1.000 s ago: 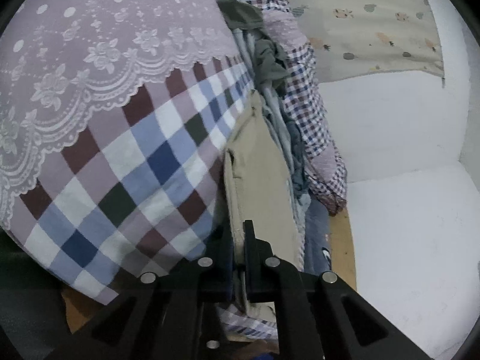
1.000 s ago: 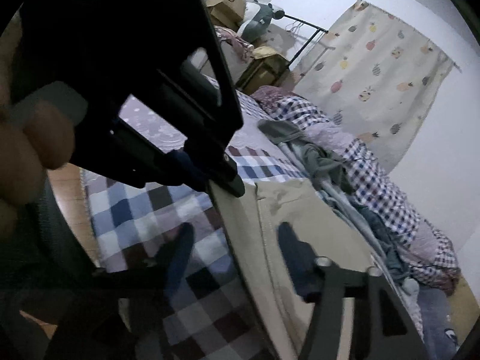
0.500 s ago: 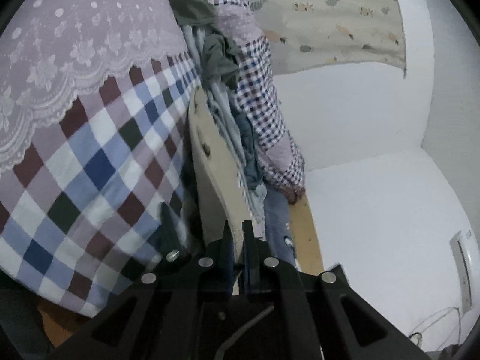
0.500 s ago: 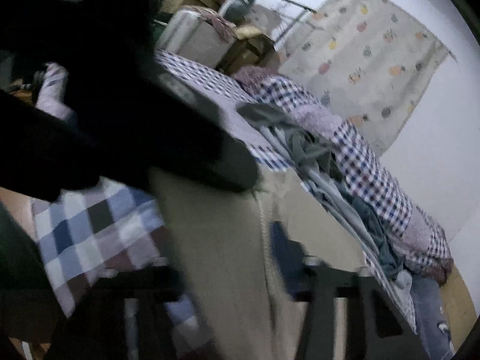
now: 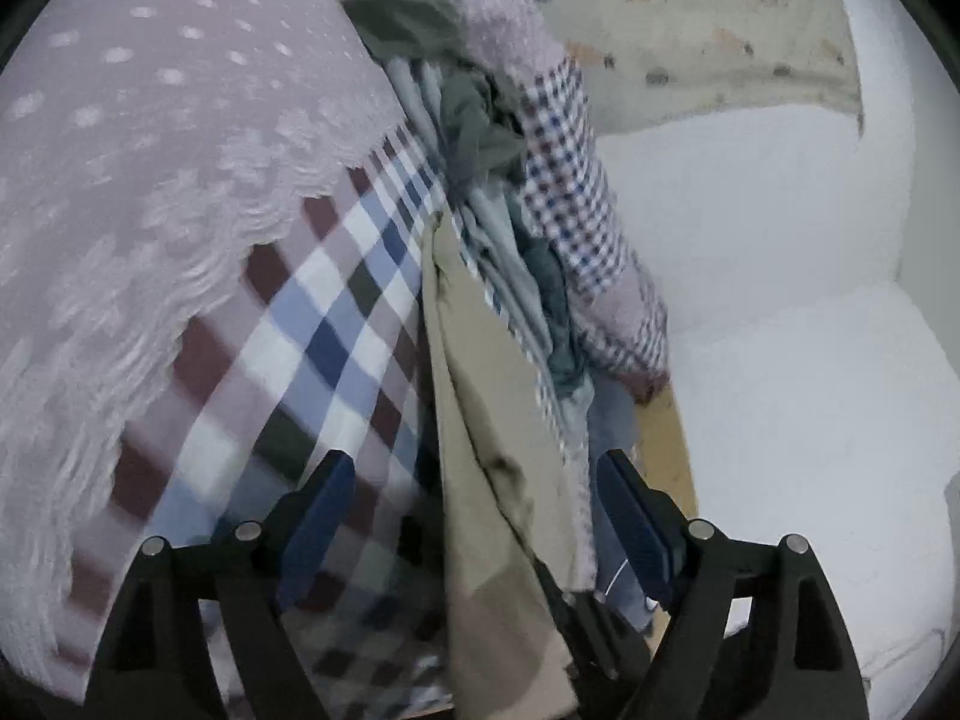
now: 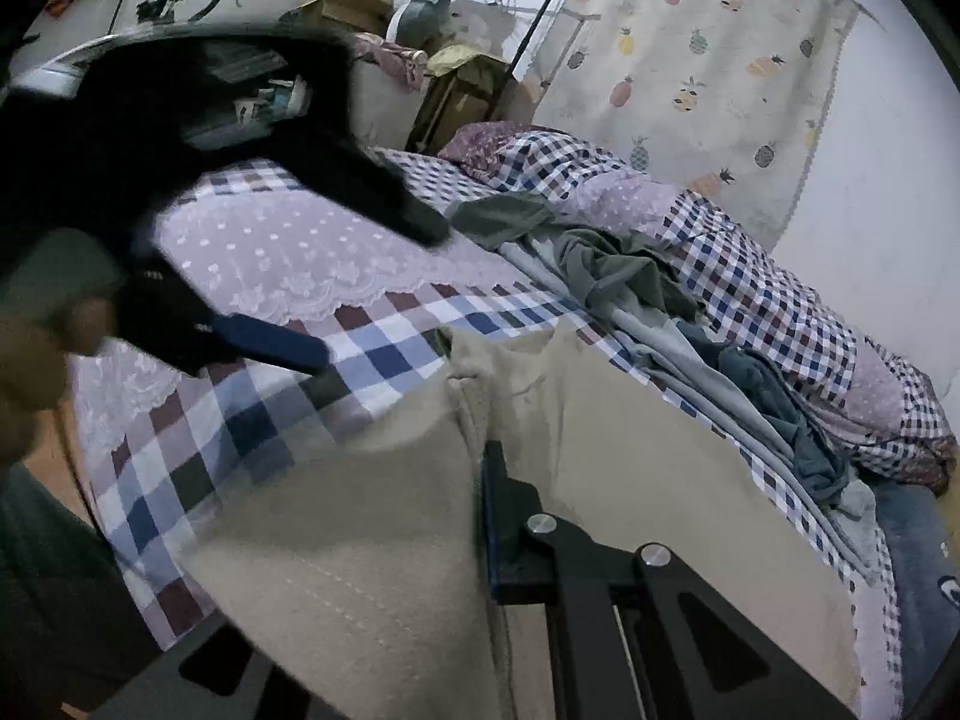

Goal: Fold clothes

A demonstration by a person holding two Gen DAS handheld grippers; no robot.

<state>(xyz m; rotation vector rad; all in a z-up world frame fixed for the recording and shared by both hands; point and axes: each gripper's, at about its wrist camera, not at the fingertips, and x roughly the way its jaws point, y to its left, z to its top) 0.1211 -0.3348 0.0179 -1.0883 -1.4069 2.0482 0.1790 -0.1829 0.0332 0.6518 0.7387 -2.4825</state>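
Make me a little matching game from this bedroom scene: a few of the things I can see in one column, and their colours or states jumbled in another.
Things:
1. beige garment
2. left gripper
3. bedspread
4. curtain

Descriptions:
A. printed with small pineapples
B. large blue, white and maroon checks
C. plain tan cloth, draped over the edge of the bed
D. jaws spread wide, holding nothing

Pairs: 1-C, 2-D, 3-B, 4-A
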